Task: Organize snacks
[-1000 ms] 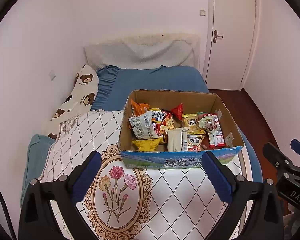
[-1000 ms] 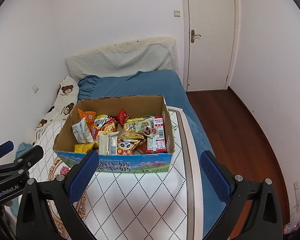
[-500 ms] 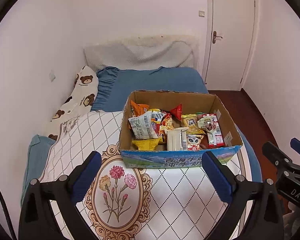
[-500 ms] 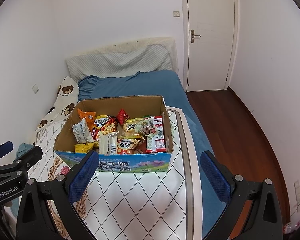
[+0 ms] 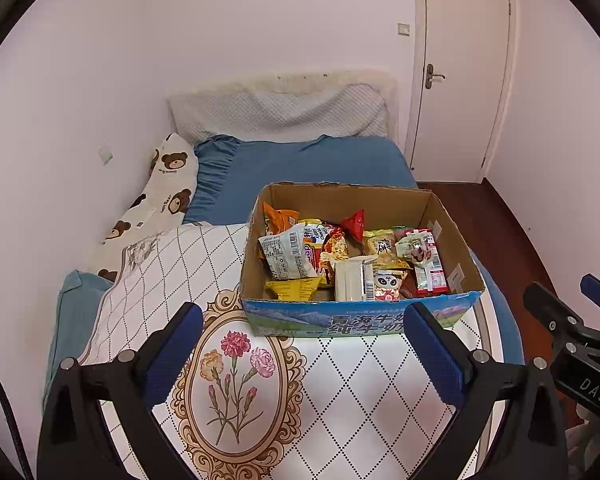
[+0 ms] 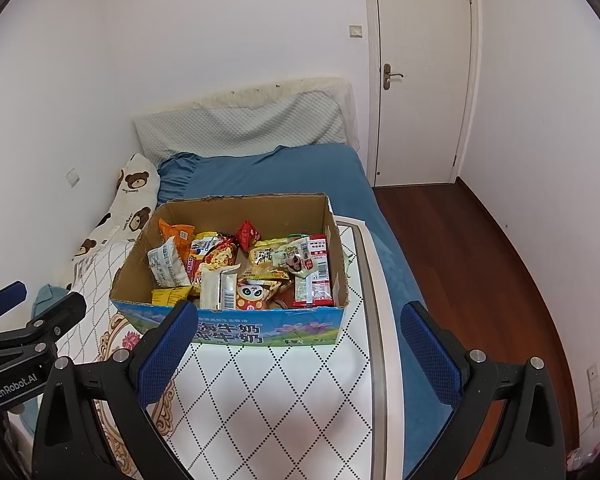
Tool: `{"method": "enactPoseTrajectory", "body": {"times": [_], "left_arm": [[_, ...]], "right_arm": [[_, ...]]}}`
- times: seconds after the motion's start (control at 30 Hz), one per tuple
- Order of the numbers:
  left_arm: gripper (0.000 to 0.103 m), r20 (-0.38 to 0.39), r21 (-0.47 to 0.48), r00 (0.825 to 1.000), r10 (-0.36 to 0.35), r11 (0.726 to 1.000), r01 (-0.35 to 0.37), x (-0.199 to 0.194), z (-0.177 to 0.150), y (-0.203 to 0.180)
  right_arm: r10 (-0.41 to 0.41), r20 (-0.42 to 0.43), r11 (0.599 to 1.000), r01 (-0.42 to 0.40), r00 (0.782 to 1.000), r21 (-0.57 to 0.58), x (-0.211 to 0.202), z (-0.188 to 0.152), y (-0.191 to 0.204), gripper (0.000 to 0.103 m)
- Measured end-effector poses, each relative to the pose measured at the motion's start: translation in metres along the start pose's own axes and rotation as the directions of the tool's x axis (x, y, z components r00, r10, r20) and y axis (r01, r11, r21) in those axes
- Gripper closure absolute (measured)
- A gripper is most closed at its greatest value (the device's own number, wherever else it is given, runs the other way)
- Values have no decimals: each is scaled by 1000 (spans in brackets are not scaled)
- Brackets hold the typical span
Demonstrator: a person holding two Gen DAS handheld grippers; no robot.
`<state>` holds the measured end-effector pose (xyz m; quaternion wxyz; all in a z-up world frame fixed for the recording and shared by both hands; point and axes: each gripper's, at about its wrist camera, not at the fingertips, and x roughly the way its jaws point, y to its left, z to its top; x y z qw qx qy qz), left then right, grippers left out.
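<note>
An open cardboard box with a blue printed front stands on a quilted white mat on the bed. Several snack packets fill it: a silver bag, a red triangular pack, a panda packet, a red-and-white pack. My left gripper hovers open, short of the box's near wall, nothing between its blue pads. My right gripper is likewise open and empty in front of the box. Each gripper shows at the edge of the other's view.
The mat has a floral medallion at near left. Behind the box lie a blue sheet, a grey pillow and a bear-print cushion. Wood floor and a shut door are at right.
Both views have shifted very slightly; the box sits a touch lower in the frames. Neither gripper has changed its opening, and the snacks have not moved.
</note>
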<state>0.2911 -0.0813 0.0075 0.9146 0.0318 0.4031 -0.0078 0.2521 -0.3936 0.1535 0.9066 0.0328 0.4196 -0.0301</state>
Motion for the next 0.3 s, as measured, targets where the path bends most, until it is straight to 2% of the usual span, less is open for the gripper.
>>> {"method": "enactPoseTrajectory", "body": {"times": [0.3], "left_arm": [[0, 9, -1, 1000, -3, 1000, 3, -3, 1, 2]], "right_arm": [[7, 6, 1000, -7, 1000, -4, -2, 2, 1, 0]]}}
